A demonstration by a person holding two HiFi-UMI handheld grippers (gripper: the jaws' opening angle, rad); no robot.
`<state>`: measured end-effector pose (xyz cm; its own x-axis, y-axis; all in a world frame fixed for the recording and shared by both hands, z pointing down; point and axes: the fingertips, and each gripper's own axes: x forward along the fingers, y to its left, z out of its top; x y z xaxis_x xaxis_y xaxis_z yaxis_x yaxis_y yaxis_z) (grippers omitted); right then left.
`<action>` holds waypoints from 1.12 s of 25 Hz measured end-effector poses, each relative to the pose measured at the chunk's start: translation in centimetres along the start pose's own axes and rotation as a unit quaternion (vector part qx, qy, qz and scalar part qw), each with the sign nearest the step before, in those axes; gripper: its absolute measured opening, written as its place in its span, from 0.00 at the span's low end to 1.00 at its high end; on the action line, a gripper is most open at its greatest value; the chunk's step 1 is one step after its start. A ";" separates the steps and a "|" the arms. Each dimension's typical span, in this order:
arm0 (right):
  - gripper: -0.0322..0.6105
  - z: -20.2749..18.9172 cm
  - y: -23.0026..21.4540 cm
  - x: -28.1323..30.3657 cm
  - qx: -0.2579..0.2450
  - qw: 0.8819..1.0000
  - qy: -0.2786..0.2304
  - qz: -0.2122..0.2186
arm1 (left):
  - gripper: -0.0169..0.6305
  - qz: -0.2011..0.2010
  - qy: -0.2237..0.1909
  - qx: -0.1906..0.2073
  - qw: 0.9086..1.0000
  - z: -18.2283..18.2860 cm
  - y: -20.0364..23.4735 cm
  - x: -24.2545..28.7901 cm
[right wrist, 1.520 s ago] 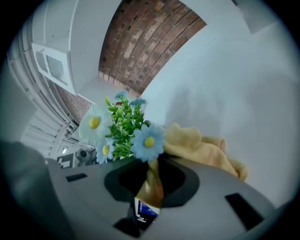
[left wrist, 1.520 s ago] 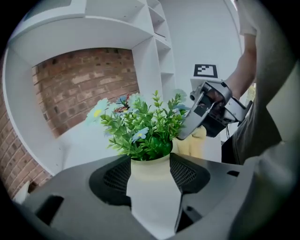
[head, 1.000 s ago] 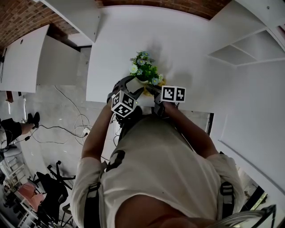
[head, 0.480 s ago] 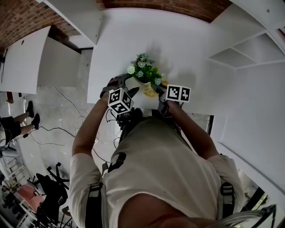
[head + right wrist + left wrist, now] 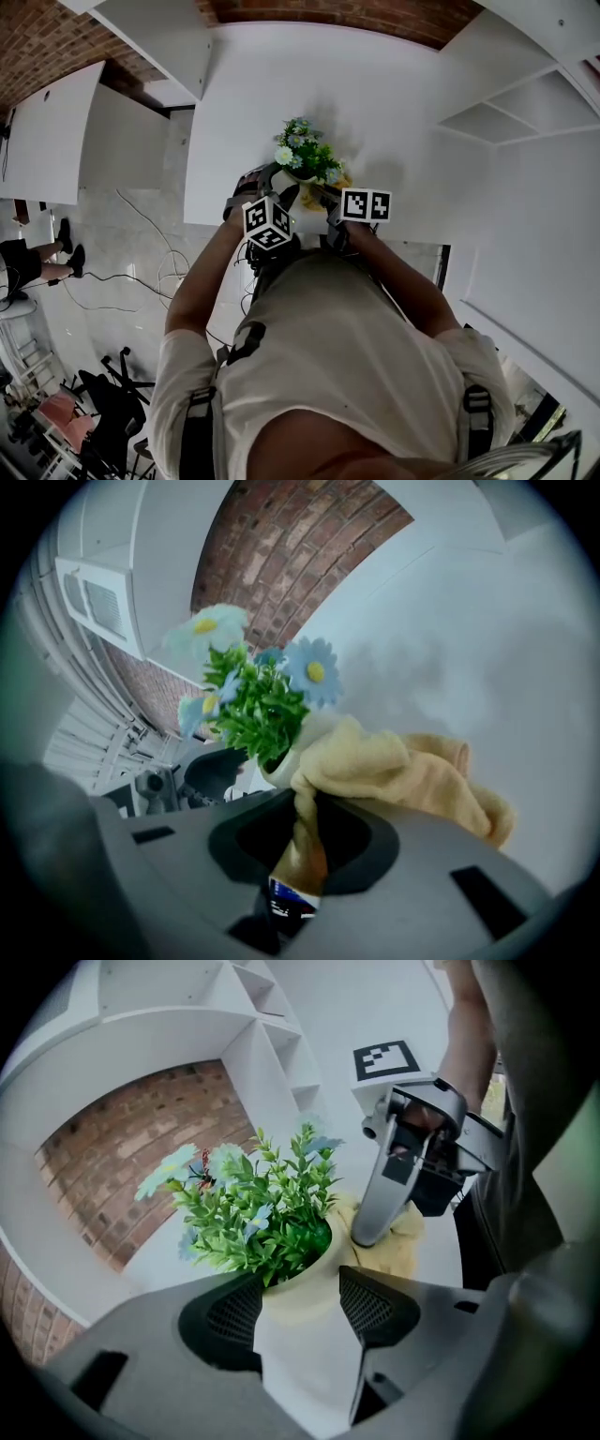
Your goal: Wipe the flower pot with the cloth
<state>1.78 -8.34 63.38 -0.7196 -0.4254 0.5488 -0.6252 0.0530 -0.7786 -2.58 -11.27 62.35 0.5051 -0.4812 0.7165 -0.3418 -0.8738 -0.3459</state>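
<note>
Pot [image 5: 305, 1335], white and filled with green sprigs and pale flowers, stood near the table's [image 5: 394, 112] 6 o'clock edge. The left gripper [image 5: 302, 1305] had just been closing its jaws, which clasped the pot's sides. The right gripper [image 5: 300, 841] was clenched on the yellow cloth [image 5: 403, 775], which lay against the pot at 4 o'clock. The cloth's blue label [image 5: 289, 899] was too blurred to read.
</note>
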 end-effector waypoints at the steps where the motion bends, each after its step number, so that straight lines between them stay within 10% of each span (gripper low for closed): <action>1: 0.15 -0.5 0.1 0.1 -0.002 1.000 0.007 0.000 | 0.44 0.002 0.007 -0.014 1.000 0.1 -0.4 -0.1; 11: 0.16 1.1 -0.5 -1.0 -0.006 1.000 -0.015 -0.002 | 0.44 -0.008 -0.004 -0.005 1.000 0.1 -0.9 -2.2; 18: 0.16 3.2 -1.2 -1.1 -0.008 1.000 -0.029 -0.008 | 0.44 -0.042 0.021 0.071 0.996 -1.2 1.0 -0.2; 28: 0.16 0.4 0.1 -0.6 -0.019 1.000 -0.004 -0.001 | 0.42 -0.008 0.006 -0.043 0.999 -0.6 -0.3 -0.7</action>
<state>2.28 -8.44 62.90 -0.7154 -0.4331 0.5482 -0.6382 0.0859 -0.7651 -3.33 -10.63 62.36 0.5020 -0.4665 0.7282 -0.4015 -0.8715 -0.2816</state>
